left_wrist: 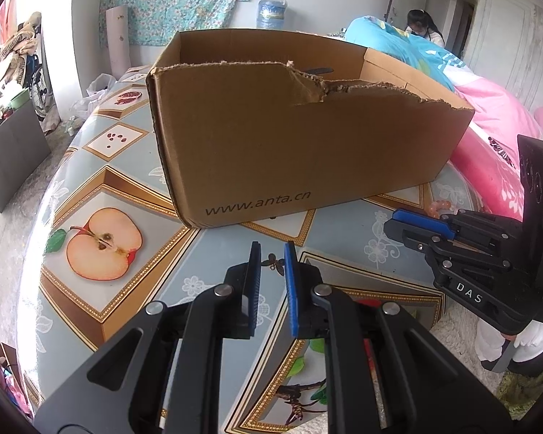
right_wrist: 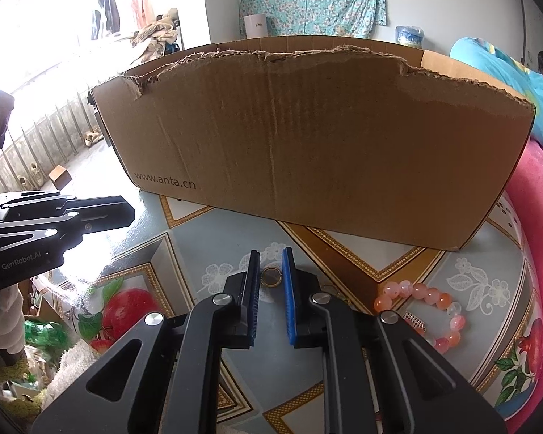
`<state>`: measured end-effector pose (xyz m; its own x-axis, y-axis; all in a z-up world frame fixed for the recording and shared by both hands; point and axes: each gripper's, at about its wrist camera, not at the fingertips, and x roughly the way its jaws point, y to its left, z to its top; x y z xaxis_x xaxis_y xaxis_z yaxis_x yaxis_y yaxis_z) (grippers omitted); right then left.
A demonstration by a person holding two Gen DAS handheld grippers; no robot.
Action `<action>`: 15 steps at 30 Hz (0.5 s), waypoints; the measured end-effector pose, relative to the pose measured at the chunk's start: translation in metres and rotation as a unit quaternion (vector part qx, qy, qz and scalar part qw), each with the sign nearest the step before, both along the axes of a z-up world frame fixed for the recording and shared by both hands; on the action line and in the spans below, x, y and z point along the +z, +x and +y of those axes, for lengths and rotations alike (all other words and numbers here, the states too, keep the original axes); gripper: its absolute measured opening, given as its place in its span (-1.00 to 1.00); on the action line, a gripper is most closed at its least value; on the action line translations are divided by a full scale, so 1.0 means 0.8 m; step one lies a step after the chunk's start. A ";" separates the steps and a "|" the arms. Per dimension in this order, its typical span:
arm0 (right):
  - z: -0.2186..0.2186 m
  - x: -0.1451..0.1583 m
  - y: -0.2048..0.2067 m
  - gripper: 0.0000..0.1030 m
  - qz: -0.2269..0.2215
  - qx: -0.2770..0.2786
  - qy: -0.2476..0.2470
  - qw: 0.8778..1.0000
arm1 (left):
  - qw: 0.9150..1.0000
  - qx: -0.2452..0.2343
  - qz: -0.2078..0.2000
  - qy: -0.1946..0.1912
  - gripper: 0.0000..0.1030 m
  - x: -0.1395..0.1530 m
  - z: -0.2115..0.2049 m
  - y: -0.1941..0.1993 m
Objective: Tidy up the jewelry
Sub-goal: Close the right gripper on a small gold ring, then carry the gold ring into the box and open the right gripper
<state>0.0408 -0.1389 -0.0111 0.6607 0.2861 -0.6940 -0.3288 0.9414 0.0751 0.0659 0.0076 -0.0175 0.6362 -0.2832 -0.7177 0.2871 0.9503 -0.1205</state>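
Note:
An open cardboard box [left_wrist: 293, 144] with torn rims stands on the round table; it also shows in the right wrist view [right_wrist: 315, 144]. A gold ring [right_wrist: 270, 277] lies on the table just ahead of my right gripper [right_wrist: 271, 264], whose jaws stand slightly apart with nothing between them. A pink and orange bead bracelet [right_wrist: 430, 307] lies to its right, partly hidden by the finger; a few of its beads [left_wrist: 440, 208] show in the left wrist view. My left gripper [left_wrist: 273, 256] is slightly open and empty, over the table before the box.
The table [left_wrist: 101, 188] wears a fruit-print cover. Pink bedding [left_wrist: 496, 137] presses against its right side. The right gripper's body [left_wrist: 488, 253] sits right of my left gripper. A person [left_wrist: 423, 27] is in the background.

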 end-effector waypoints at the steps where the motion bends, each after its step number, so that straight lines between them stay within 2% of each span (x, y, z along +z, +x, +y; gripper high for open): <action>1: -0.001 0.000 -0.001 -0.76 0.001 0.001 0.001 1.000 | 1.000 0.000 -0.001 0.000 -0.77 0.001 0.000 -0.001; 8: -0.011 0.015 -0.010 -0.76 -0.011 0.010 0.019 1.000 | 1.000 0.000 -0.017 -0.001 -0.77 0.018 -0.001 -0.014; 11: -0.016 0.036 -0.022 -0.76 -0.036 0.017 0.029 0.999 | 0.999 -0.005 -0.037 -0.013 -0.77 0.039 0.000 -0.025; 15: -0.023 0.076 -0.030 -0.76 -0.076 0.024 0.048 0.996 | 0.996 -0.022 -0.070 -0.047 -0.77 0.084 0.001 -0.036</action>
